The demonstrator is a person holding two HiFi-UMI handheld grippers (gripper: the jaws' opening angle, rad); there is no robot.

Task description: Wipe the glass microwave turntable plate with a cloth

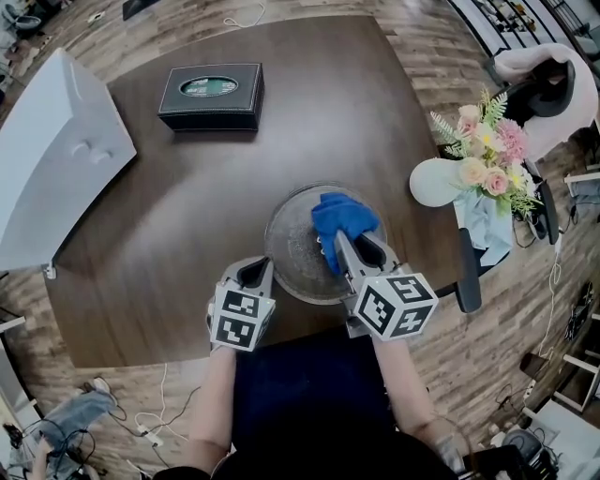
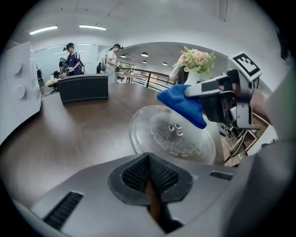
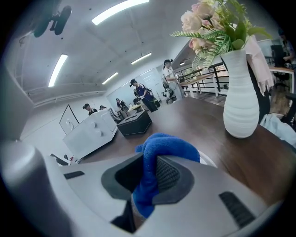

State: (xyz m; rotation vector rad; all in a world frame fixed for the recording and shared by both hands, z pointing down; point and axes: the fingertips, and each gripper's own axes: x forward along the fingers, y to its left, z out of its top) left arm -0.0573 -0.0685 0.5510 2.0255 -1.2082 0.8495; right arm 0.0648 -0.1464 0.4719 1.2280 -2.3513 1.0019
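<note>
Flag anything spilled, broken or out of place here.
Nothing stands out. The glass plate lies flat and whole on the table, the blue cloth is clamped in the right gripper over it, and the vase stands upright.

A dark wooden table [image 1: 187, 206] stands on plank floor [image 1: 427, 47], strip lights [image 3: 121, 8] overhead.

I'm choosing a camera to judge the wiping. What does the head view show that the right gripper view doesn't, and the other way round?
Only the head view: the whole round of the glass plate, and the left gripper beside its near rim. Only the right gripper view: the blue cloth pinched between that gripper's jaws, and people standing far behind. Both: the blue cloth, the right gripper, the black box, the flower vase and the white appliance.
</note>
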